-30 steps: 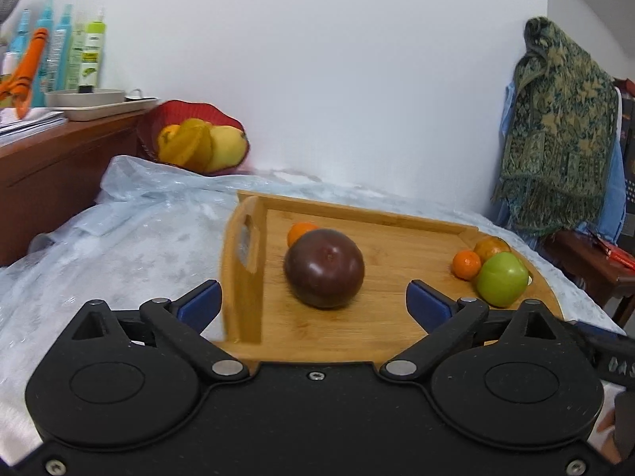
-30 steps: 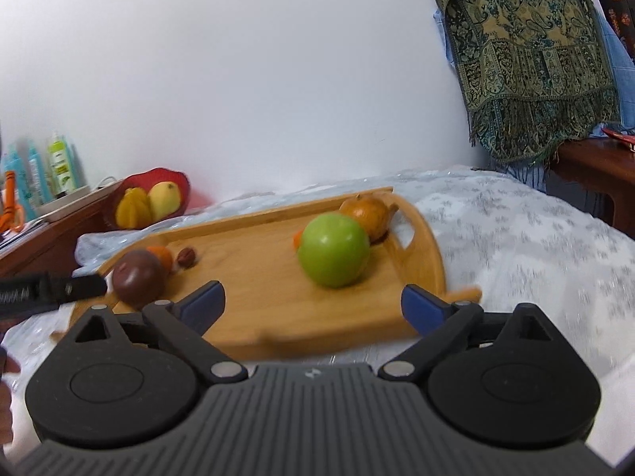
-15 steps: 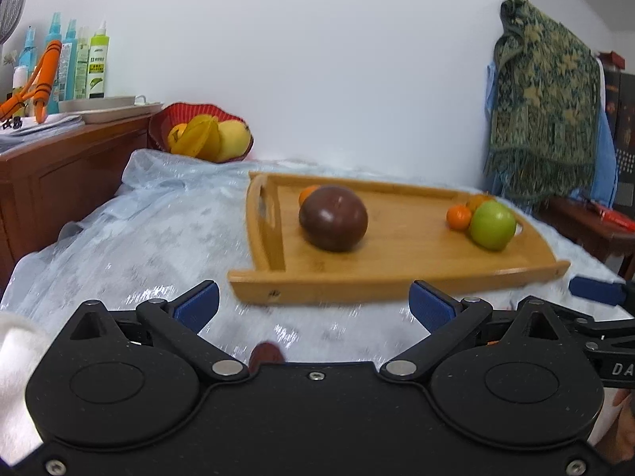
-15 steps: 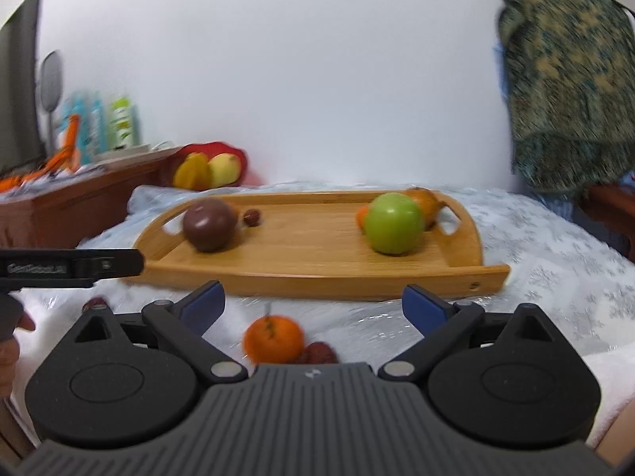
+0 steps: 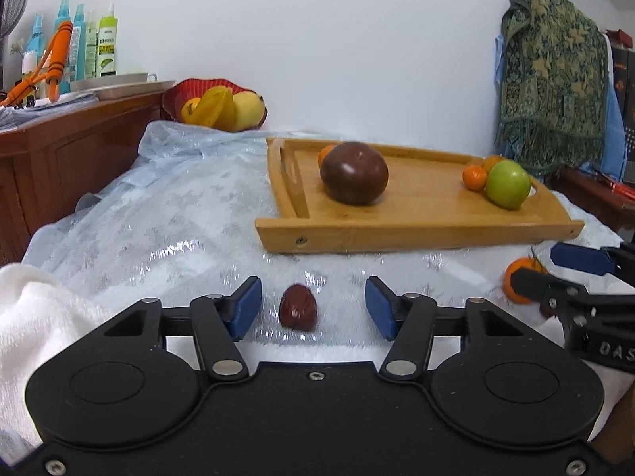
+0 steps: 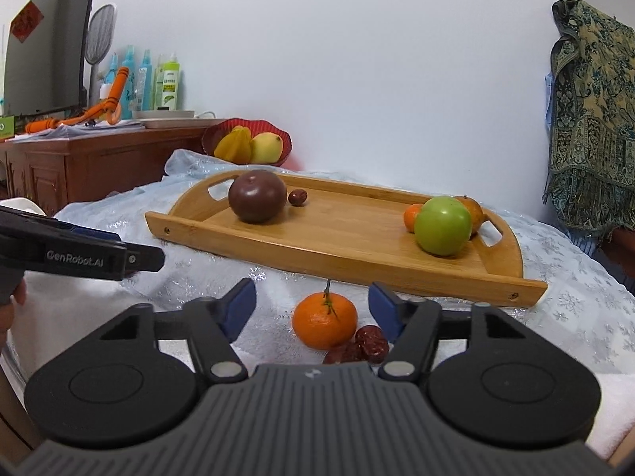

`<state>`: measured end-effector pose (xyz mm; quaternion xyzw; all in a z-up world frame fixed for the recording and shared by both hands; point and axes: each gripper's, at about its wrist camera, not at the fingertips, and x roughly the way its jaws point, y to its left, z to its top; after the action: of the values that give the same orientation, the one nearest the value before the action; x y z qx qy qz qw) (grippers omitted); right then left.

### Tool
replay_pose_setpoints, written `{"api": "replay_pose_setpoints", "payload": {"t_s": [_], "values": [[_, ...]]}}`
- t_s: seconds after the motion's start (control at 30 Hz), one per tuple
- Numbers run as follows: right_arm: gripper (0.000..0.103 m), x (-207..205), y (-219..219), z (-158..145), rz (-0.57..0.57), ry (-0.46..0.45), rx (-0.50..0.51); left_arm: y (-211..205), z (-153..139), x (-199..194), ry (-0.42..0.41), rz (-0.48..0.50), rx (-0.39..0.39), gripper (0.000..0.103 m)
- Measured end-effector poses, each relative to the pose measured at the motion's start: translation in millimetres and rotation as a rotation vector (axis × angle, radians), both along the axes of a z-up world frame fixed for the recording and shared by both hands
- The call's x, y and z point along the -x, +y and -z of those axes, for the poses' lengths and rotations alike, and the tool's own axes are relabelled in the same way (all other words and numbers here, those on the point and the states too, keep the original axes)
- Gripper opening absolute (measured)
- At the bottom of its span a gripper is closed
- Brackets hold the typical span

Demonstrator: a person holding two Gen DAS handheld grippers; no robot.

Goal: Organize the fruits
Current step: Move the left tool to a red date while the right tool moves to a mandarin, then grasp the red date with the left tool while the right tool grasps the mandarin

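On the white cloth, left gripper point(image 5: 313, 307) closes around a wrinkled red date point(image 5: 297, 312), right gripper point(image 6: 312, 309) around a stemmed orange mandarin point(image 6: 324, 320) — neither pinched yet — either could roll away.

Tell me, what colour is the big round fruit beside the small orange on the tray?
Bright green apple; clearest in right wrist view.

Home room, I'd say: wooden sideboard point(image 6: 99, 158) far left with spray bottles point(image 6: 168, 85), fruit bowl point(image 6: 248, 141) beside it, patterned shawl point(image 6: 591, 119) hanging right, lace-covered counter point(image 5: 178, 214) under my work.
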<state>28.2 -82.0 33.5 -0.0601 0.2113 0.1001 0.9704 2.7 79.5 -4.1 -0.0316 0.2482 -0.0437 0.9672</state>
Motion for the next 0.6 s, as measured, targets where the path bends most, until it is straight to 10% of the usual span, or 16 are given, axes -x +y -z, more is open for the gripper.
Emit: {"api": "replay_pose_setpoints", "payload": {"t_s": [0.6], "values": [[0.054, -9.3, 5.0, 11.2, 0.016, 0.031, 0.044, 2.7, 6.5, -4.9, 0.011, -0.022, -0.003, 0.023]]}}
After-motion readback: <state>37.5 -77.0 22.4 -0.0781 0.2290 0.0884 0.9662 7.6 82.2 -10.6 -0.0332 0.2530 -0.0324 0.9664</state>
